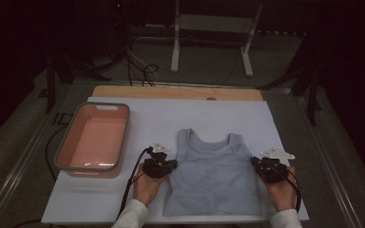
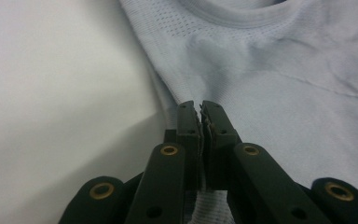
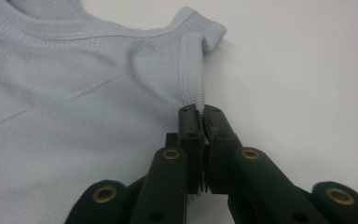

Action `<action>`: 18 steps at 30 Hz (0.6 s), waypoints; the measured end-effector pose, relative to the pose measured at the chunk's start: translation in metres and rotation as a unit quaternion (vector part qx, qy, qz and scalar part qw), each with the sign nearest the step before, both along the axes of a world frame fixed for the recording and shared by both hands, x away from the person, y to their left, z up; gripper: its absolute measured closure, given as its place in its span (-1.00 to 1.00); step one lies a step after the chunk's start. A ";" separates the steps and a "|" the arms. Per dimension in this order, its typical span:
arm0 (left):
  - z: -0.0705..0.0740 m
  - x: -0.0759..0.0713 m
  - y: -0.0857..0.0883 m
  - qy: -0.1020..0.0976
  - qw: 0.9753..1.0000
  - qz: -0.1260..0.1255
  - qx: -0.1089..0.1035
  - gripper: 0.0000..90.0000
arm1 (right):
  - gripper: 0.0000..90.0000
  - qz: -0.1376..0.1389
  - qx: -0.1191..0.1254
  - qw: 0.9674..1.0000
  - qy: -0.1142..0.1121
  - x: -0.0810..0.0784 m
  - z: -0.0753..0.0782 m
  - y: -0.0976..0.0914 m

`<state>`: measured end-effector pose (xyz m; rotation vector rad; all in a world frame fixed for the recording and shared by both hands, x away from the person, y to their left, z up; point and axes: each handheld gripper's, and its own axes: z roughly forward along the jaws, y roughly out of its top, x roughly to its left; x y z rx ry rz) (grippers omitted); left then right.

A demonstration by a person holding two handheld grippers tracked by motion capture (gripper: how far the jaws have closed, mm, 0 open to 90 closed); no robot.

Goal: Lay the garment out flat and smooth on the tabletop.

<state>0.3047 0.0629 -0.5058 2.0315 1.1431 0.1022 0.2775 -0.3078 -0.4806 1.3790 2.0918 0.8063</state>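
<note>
A pale grey-blue sleeveless top (image 1: 214, 173) lies flat on the white sheet (image 1: 171, 118), neckline away from me. My left gripper (image 1: 164, 164) sits at the top's left side edge, below the armhole. In the left gripper view its jaws (image 2: 200, 106) are pinched together on the fabric edge of the top (image 2: 279, 74). My right gripper (image 1: 266, 167) is at the top's right side edge. In the right gripper view the jaws (image 3: 201, 111) are shut on the ribbed armhole hem of the top (image 3: 74, 102).
A pink basin with a grey rim (image 1: 71, 142) stands empty at the left of the sheet. A wooden board edge (image 1: 176, 92) runs along the far side. Cables (image 1: 133, 180) trail from the left gripper toward me. Beyond the table stands a white frame (image 1: 209, 28).
</note>
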 end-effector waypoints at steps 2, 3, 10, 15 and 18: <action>0.003 -0.001 -0.001 -0.008 1.000 0.004 -0.008 0.88 | 0.93 -0.004 0.006 1.000 0.003 -0.001 0.000 -0.002; 0.005 -0.002 0.000 -0.012 1.000 0.002 -0.015 0.82 | 0.92 -0.004 0.010 1.000 0.004 -0.001 0.000 -0.002; 0.021 -0.006 0.006 -0.037 0.998 0.010 -0.041 -0.05 | -0.04 -0.018 0.038 0.999 -0.010 -0.007 0.004 -0.005; 0.029 -0.007 0.013 -0.053 0.997 0.032 -0.054 -0.44 | -0.43 -0.019 0.056 0.998 -0.009 -0.010 0.004 -0.005; 0.034 -0.011 0.016 -0.065 0.995 0.044 -0.059 -0.64 | -0.57 -0.017 0.072 0.997 -0.010 -0.014 0.006 -0.007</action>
